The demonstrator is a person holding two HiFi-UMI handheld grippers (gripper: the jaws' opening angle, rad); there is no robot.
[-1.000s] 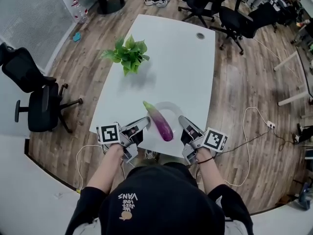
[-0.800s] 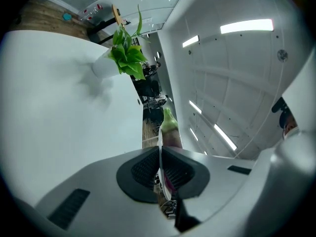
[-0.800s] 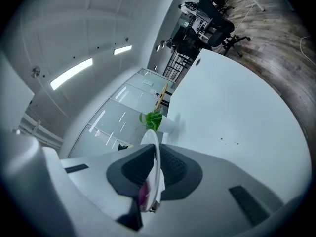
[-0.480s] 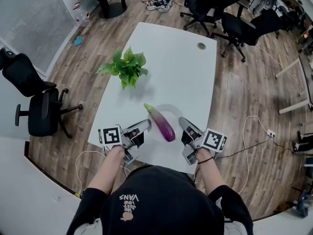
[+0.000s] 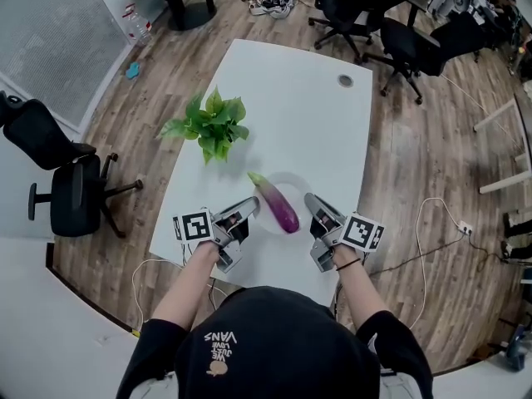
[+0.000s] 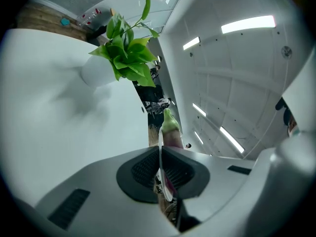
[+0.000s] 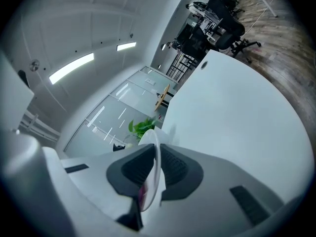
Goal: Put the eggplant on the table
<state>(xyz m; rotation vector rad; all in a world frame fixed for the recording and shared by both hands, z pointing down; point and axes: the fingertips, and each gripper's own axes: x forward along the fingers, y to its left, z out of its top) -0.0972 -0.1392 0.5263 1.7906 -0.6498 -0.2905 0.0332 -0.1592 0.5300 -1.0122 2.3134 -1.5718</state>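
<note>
A purple eggplant [image 5: 277,205] with a green stem end lies on a clear round plate [image 5: 293,186]. The plate hangs just over the near part of the white table [image 5: 307,115]. My left gripper [image 5: 252,205] is shut on the plate's left rim [image 6: 160,168]. My right gripper [image 5: 310,201] is shut on its right rim [image 7: 155,164]. In the left gripper view the eggplant [image 6: 171,132] shows just past the jaws. The right gripper view shows only a purple sliver of the eggplant [image 7: 142,195] through the plate.
A leafy green plant in a white pot [image 5: 211,125] stands on the table's left half, beyond the plate. A round cable hole [image 5: 345,80] sits near the far edge. Black office chairs [image 5: 62,185] stand on the wooden floor left of the table and behind it.
Both grippers have carried the plate and eggplant forward, from the table's near edge to further over the tabletop, closer to the plant. Neither grip has changed.
</note>
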